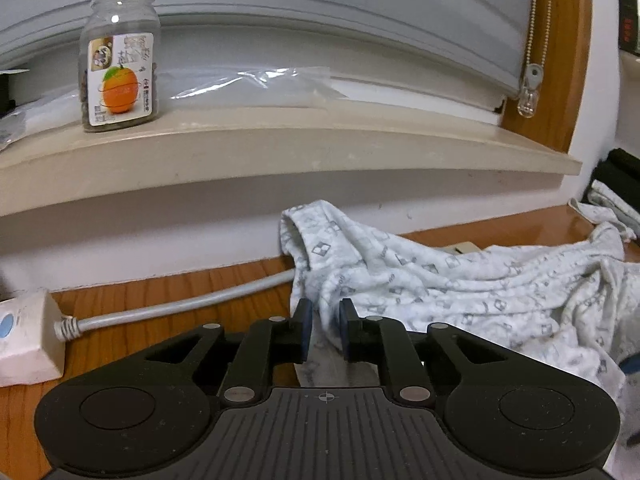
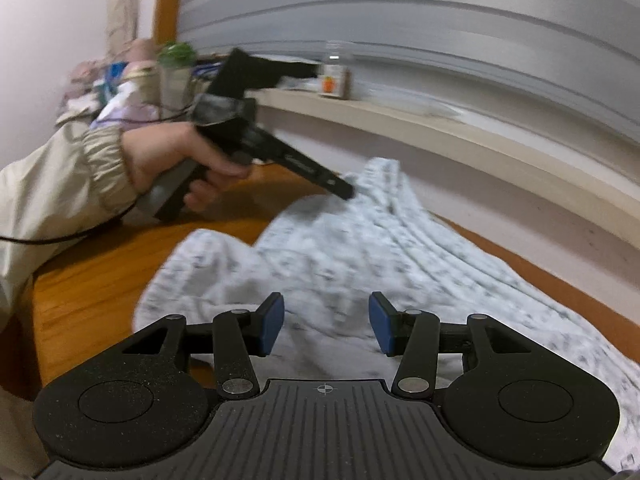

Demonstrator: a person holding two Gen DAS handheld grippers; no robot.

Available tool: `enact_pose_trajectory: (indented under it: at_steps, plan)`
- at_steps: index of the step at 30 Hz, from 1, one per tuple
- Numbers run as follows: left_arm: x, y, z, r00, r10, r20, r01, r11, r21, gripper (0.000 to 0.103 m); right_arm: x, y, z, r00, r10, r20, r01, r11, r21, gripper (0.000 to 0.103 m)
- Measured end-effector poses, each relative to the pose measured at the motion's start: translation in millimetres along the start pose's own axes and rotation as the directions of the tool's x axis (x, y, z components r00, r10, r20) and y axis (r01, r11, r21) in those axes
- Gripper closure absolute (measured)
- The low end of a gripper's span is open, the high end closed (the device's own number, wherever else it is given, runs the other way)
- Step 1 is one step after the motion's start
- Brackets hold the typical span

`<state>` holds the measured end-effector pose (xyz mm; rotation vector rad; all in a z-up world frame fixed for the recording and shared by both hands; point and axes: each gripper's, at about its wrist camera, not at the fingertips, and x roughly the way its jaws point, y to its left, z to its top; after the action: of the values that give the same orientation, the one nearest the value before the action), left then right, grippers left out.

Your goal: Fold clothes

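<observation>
Your left claw grips the garment's edge between its pads. Your right claw hangs open over the garment, pads clear of it.

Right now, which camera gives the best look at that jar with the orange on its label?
The left wrist view: the jar stands close and sharp on the sill, label readable. In the right wrist view it is small, distant and blurred.
</observation>
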<state>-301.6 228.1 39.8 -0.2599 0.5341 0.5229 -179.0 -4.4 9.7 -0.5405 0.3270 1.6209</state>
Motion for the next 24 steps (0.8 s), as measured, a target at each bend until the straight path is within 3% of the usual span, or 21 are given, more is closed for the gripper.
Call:
enact_pose_trajectory:
  at_steps: [7,13,16,19,24]
  plan:
    - [-11,2,-4,0.999,-0.035,0.012,0.035,0.999,-0.021,0.088,11,46,10,0.996,0.011,-0.094,-0.029,0.982,-0.186,0.055]
    - [-10,4,-4,0.999,-0.044,0.001,0.044,0.999,-0.030,0.088,11,68,21,0.985,0.038,-0.169,-0.085,0.956,-0.280,0.056]
    - [-12,3,-4,0.999,-0.043,-0.001,0.043,0.999,-0.020,0.088,10,79,22,0.977,0.032,-0.212,-0.107,0.929,-0.353,0.058]
    - [-12,1,-5,0.999,-0.047,-0.003,0.047,0.999,-0.007,0.076,10,90,21,0.963,-0.007,-0.270,-0.114,0.896,-0.429,0.058]
    - [-12,-2,-6,0.998,-0.056,-0.009,0.056,0.998,0.006,0.076,9,98,27,0.948,-0.024,-0.316,-0.140,0.864,-0.485,0.058]
